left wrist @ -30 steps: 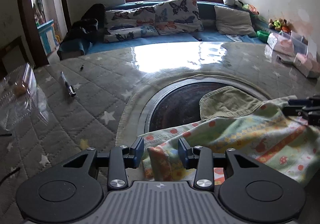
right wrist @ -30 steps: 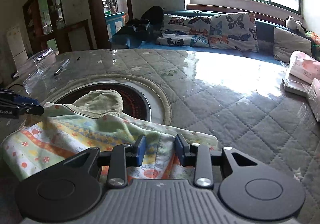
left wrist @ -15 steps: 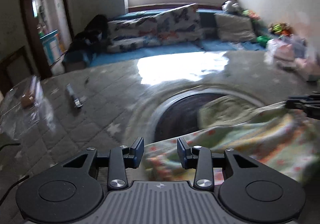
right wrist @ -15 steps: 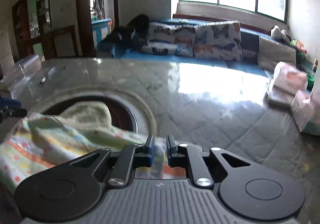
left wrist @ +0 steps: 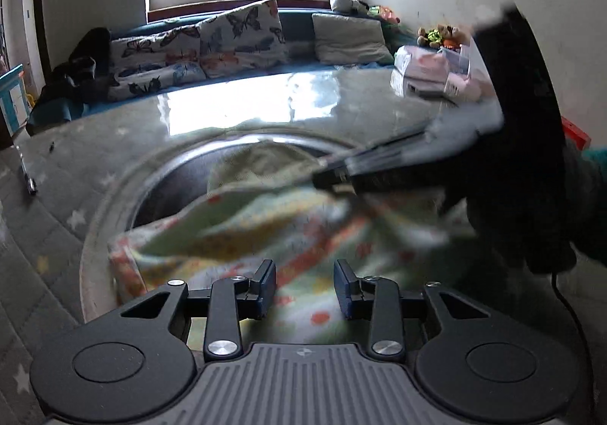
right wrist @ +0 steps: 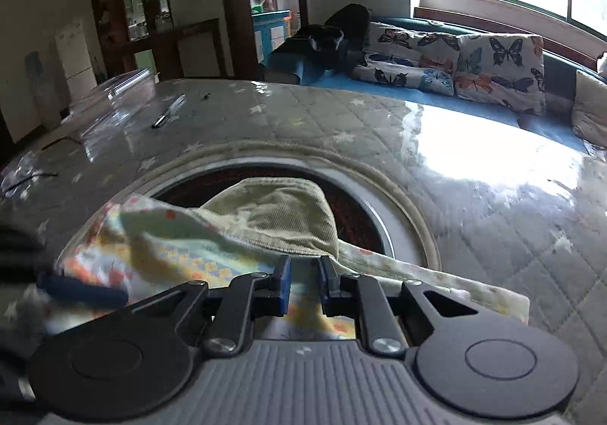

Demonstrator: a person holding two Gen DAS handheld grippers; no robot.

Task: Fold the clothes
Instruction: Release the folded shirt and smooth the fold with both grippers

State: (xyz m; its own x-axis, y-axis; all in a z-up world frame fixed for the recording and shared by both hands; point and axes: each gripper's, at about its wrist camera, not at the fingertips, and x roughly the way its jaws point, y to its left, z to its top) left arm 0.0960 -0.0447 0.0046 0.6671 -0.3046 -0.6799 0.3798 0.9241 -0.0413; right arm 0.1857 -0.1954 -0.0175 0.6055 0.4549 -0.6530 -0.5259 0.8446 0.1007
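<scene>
A patterned child's garment [left wrist: 265, 228], pale green with orange and yellow prints and an olive corduroy part [right wrist: 280, 205], lies over the round dark inset of the table. My left gripper [left wrist: 305, 288] is open, its jaws apart just above the cloth with nothing between them. My right gripper [right wrist: 303, 284] has its jaws narrowly apart over the garment's near edge [right wrist: 379, 265], with cloth lying in the gap. In the left wrist view the right gripper [left wrist: 341, 174] reaches in from the right over the garment, blurred.
The table has a quilted star cover under glossy plastic [right wrist: 493, 216]. A pen [right wrist: 167, 116] and a clear plastic box [right wrist: 114, 99] sit at the far left. Tissue packs [left wrist: 428, 76] sit at the far right. A sofa with butterfly cushions [left wrist: 212, 46] stands behind.
My left gripper let go of the garment's corner and moved right, over the cloth. My right gripper narrowed its jaws and swung left across the garment, folding that side over.
</scene>
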